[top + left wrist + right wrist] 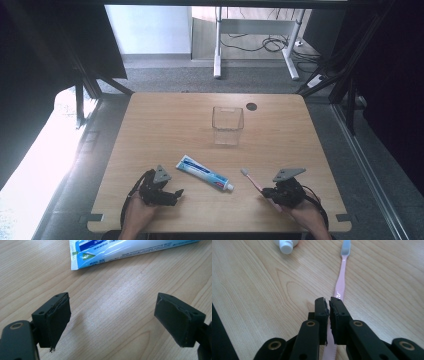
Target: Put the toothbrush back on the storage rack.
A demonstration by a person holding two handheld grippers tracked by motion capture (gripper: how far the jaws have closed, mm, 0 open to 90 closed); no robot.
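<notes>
Container of clear plastic stands apart, nothing visible inside.

Pink toothbrush (pale bristles), flat on the wood, handle end between near-shut jaws.

Bench, pale wood. Clear container is stood upright at its middle. Nearer than the container, a toothpaste tube and pink toothbrush are laid flat. Left gripper is held left of the tube; right gripper is held at the toothbrush handle.
</notes>
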